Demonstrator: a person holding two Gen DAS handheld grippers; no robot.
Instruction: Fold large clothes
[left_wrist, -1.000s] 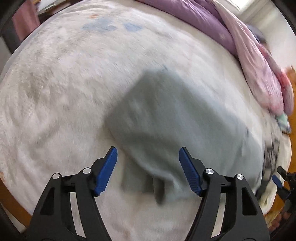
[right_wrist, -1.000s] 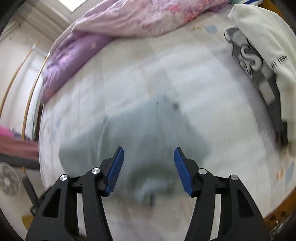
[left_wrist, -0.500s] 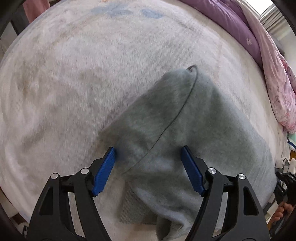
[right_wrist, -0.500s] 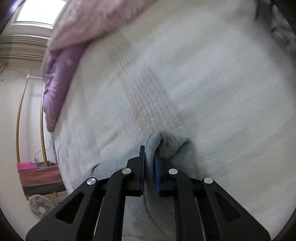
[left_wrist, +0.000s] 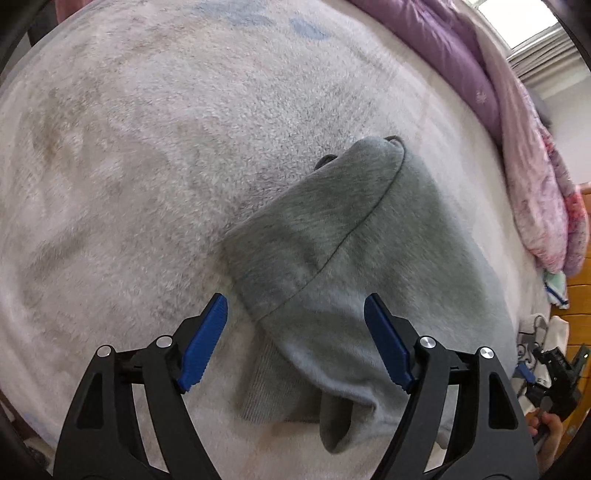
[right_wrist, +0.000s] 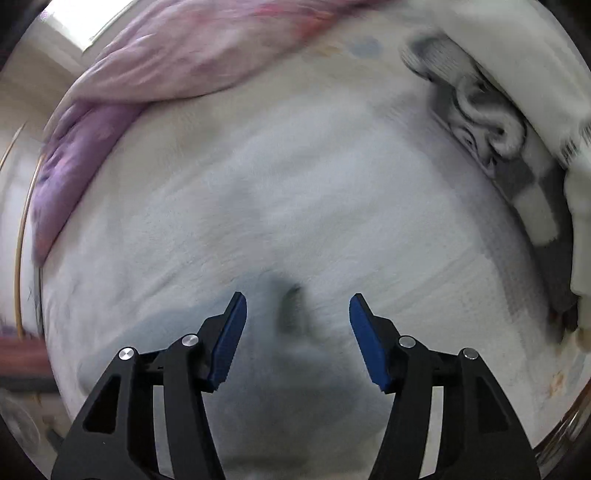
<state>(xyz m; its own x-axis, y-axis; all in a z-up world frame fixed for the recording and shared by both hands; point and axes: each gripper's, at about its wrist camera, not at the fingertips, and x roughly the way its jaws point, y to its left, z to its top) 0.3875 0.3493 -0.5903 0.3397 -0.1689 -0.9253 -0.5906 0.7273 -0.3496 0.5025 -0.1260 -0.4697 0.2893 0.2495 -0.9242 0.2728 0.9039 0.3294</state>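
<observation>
A grey sweatshirt (left_wrist: 354, 240) lies folded on the white fleece bed cover (left_wrist: 147, 147); a ribbed cuff sticks out at its near edge. My left gripper (left_wrist: 295, 339) is open and empty, just above that near edge. In the right wrist view the sweatshirt (right_wrist: 295, 350) is a blurred grey patch below and between the fingers. My right gripper (right_wrist: 297, 339) is open and empty above it. The right gripper also shows in the left wrist view (left_wrist: 546, 373), at the far right with a hand below it.
A purple and pink duvet (left_wrist: 517, 122) lies bunched along the far side of the bed. Grey-and-white patterned clothes (right_wrist: 491, 133) and a cream garment (right_wrist: 517, 62) are piled at the right. A wooden bed frame (left_wrist: 576, 288) borders the right edge.
Half a second ago my right gripper was shut on a fold of the sweatshirt; now it is open and has pulled back. My left gripper stays open and has moved a little.
</observation>
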